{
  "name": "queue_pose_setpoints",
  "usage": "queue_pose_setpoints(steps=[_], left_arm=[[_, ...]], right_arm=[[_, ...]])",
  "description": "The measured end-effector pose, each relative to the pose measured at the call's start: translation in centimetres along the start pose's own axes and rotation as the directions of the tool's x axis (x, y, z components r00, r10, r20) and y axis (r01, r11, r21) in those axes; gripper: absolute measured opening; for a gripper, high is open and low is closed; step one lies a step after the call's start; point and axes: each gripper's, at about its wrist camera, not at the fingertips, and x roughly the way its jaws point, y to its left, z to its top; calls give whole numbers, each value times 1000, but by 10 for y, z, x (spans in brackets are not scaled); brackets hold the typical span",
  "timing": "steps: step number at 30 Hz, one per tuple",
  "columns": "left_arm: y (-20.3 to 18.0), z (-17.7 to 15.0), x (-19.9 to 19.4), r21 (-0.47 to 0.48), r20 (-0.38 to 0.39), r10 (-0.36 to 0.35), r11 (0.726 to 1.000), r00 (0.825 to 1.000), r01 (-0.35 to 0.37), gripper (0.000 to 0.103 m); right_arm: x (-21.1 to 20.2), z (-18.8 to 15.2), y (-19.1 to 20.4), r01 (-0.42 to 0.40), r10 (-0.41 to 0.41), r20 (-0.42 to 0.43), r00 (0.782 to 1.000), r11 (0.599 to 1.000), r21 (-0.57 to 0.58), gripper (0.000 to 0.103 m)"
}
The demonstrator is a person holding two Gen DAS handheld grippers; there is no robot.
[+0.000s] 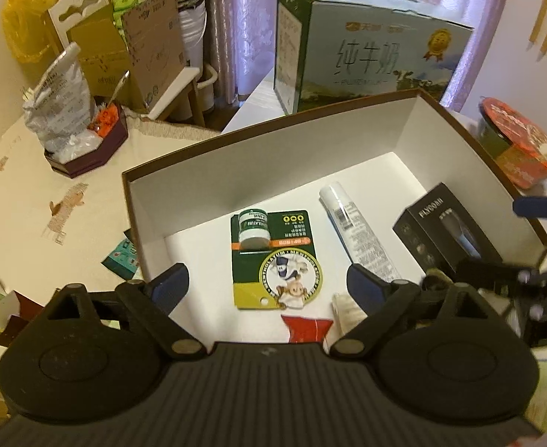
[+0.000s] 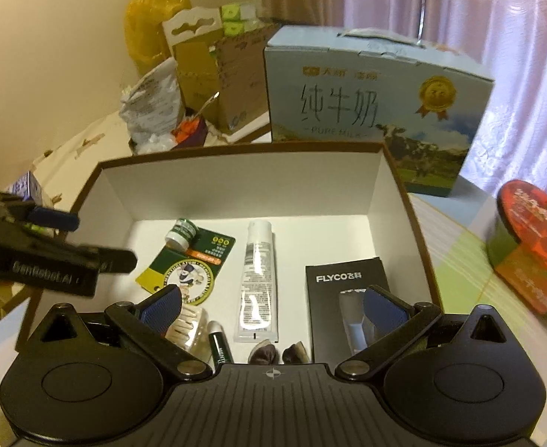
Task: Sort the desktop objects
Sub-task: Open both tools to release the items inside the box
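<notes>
Box point(image 2: 400, 201) holds the sorted tube point(image 2: 257, 279) and black carton point(image 2: 344, 279); left claw point(image 1: 268, 283) and right claw point(image 2: 273, 307) gape empty above it, so lift straight clear.

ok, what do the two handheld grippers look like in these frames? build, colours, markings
Both match: matte black, ribbed centre plate, a round disc housing each side, black linkage arms with silver pivot pins. Fingers carry blue textured pads. Left gripper; right gripper. The right wrist view shows white "GenRobot.AI" lettering on the left gripper's side. No cables or sleeves visible.

Left tongs point(image 1: 268, 283) gape over box point(image 1: 258, 160) — nothing held.
</notes>
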Motion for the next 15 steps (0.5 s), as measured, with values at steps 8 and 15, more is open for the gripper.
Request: queue_pose_setpoints(steps=[8,15], left_arm=[[-7,-23,-38,12,31,11,1000,999,-11,93],[-11,-44,-69,20,57,18,1000,998,-19,96]], right_arm=[[-39,-12,6,17,-19,53,998,999,29,101],[-75,-30,13,-1,-5,93,996,998,70,101]])
